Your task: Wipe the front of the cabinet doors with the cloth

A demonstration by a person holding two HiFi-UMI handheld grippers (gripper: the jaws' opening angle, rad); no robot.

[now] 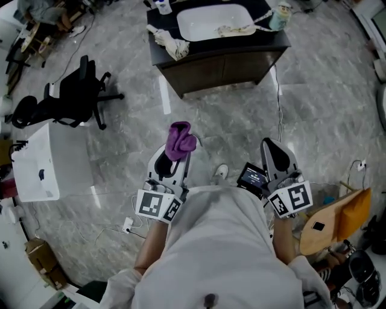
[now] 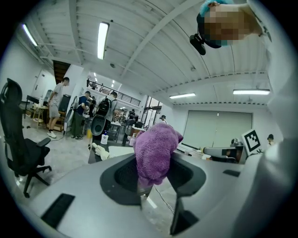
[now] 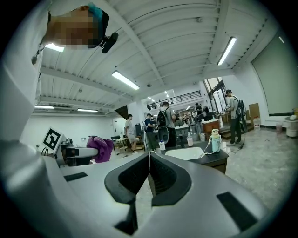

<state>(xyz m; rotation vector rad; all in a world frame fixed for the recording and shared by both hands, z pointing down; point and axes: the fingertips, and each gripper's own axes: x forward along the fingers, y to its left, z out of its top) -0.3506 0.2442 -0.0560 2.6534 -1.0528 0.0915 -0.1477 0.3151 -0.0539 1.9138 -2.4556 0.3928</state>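
Note:
A purple cloth [image 1: 180, 140] is pinched in my left gripper [image 1: 175, 158], which is shut on it; in the left gripper view the cloth [image 2: 155, 153] bulges up from between the jaws. My right gripper [image 1: 276, 155] is shut with nothing in it, its jaw tips meeting [image 3: 149, 155]. Both are held close to my body, well short of the dark vanity cabinet [image 1: 220, 66], whose brown doors face me across the grey floor. The cabinet [image 3: 209, 163] shows small in the right gripper view, and the cloth [image 3: 102, 147] appears at that view's left.
A white basin [image 1: 214, 21] with a cord over it, a crumpled pale cloth [image 1: 170, 43] and a bottle [image 1: 279, 16] sit on the cabinet top. A black office chair [image 1: 78, 93] and white box [image 1: 45, 160] stand left. A wooden piece [image 1: 336, 220] lies right. People stand far off.

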